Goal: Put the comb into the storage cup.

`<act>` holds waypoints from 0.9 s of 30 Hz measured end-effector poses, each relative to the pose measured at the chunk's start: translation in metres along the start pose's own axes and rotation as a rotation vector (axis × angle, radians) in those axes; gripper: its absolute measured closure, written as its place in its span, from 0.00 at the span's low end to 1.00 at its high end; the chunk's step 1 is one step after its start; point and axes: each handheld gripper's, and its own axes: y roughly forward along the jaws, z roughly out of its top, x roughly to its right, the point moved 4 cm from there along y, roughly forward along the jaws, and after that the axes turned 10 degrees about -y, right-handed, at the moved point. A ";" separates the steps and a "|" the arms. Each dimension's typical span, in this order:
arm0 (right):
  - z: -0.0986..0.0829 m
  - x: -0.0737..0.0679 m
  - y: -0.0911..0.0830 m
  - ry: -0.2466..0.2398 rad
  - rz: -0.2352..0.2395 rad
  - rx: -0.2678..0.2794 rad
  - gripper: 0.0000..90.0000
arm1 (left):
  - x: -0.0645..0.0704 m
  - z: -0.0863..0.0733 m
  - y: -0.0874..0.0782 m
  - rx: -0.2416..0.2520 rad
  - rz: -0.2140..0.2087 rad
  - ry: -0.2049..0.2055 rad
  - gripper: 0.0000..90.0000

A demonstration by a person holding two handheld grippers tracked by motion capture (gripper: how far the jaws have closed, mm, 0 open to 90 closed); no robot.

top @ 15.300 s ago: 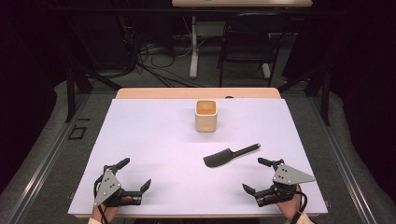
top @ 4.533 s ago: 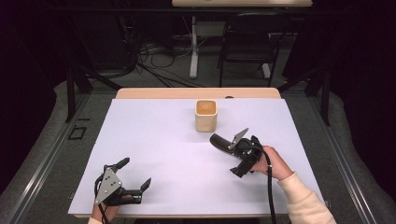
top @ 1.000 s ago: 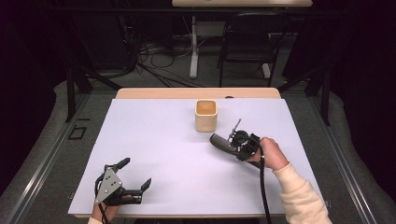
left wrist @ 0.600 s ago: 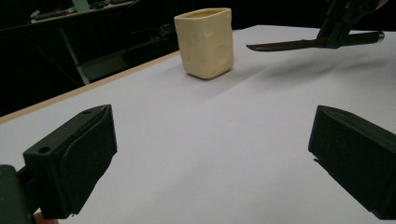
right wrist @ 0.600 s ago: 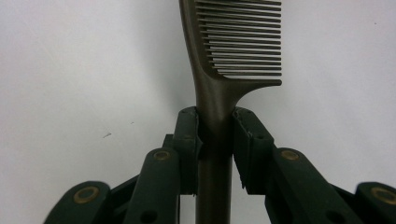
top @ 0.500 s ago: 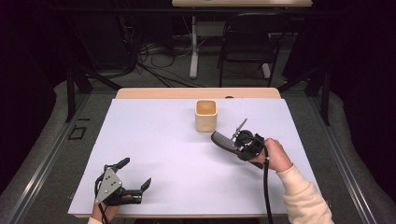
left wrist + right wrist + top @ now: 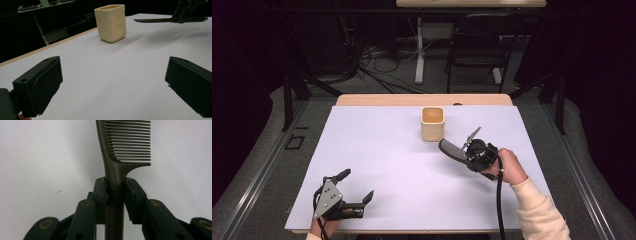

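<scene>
Right tool (image 7: 468, 152) was pinching a dark comb (image 7: 125, 150) by its handle, just below the toothed head; jaw pads were pressed against both sides of the handle in the right gripper view. Comb was held above the surface (image 7: 377, 150), clear of it, toothed head pointing away from the hand toward the cup (image 7: 432, 123). In the high view the comb's (image 7: 451, 149) tip sat just beside the cup's lower right corner; touching or not could not be judged. From the left gripper view the comb (image 7: 153, 20) ran roughly level, casting a faint shadow on the white covering. Cup (image 7: 110, 22) was cream, squarish, with shallow round dimples, standing upright. No brand, label or writing was legible on comb or cup. Left tool (image 7: 354, 192) rested at the near left edge of the surface, jaws spread wide, nothing between them.
</scene>
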 end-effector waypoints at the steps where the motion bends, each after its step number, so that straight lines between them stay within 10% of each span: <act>1: -0.001 0.000 -0.001 0.003 0.007 0.011 0.80 | 0.000 0.000 0.000 0.000 0.001 0.000 0.01; 27: -0.005 0.006 -0.013 0.018 -0.010 0.090 0.80 | 0.000 0.000 0.000 0.003 0.007 0.001 0.01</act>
